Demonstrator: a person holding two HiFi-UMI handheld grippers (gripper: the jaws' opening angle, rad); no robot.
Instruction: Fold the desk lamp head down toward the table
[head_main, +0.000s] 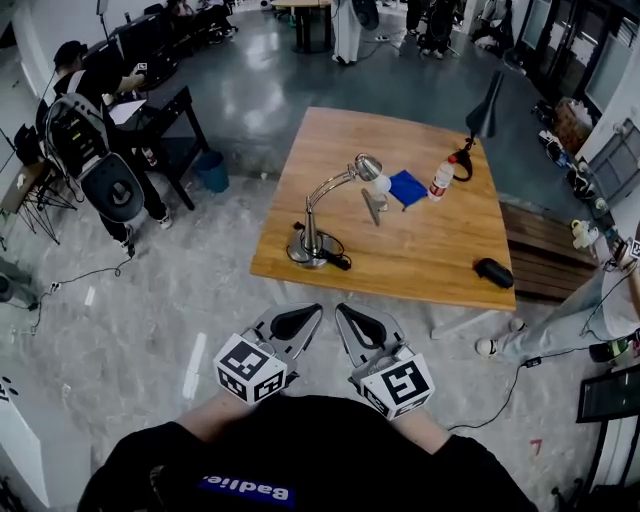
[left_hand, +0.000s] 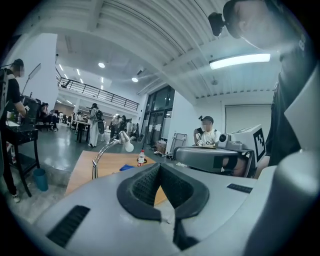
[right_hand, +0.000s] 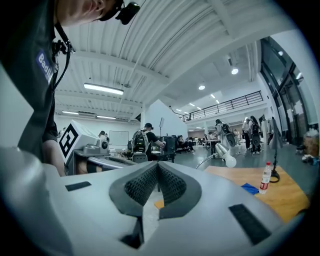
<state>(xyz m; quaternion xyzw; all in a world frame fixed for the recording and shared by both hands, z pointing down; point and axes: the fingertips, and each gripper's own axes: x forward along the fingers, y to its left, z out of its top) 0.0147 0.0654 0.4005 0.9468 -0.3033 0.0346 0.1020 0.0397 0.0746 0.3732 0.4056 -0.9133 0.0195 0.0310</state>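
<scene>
Head view looks steeply down on a light wooden rectangular surface (head_main: 420, 250) standing on a grey floor. The silver gooseneck desk lamp (head_main: 318, 205) stands at the near left part of it, its round base close to the near edge with a black cord looped beside it. The neck arches up and to the right, and the lamp head with its white bulb (head_main: 372, 172) is raised above the wood. Just right of the head lies a blue folded cloth (head_main: 408, 187), and beyond that stands a clear plastic bottle with a red cap and a red-and-white label (head_main: 441, 180); the label's print is too small to read.

The left claw (head_main: 305, 316) and the right claw (head_main: 345, 316) are held side by side in front of the person, well short of the surface. Each carries a cube with black-and-white square markers. The left gripper view shows the left claw's dark ribbed pads meeting at the tip with nothing between them, and the right gripper view shows the same for the right claw. A blue patch with white lettering sits on the person's black shirt.
</scene>
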